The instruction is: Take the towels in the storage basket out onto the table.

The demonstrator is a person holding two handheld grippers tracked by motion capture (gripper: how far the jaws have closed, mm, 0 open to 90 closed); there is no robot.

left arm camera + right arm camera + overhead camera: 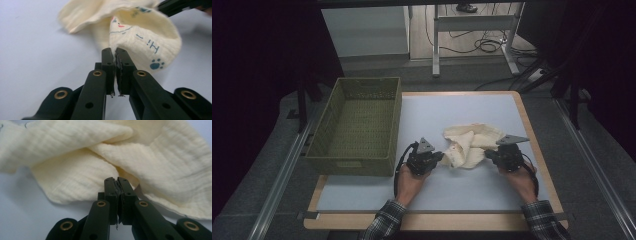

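High view: each hand-held gripper, left (438, 159) and right (488, 154), pinches one side of the cream cloth (472, 142) on the bench (362, 197), likely to spread it flat.

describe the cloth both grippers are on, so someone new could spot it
On the white table mat, right of the green woven basket, lies a crumpled cream cloth, pinched between the left gripper and right gripper. It is soft crinkled muslin printed with "Hi" and a blue paw.
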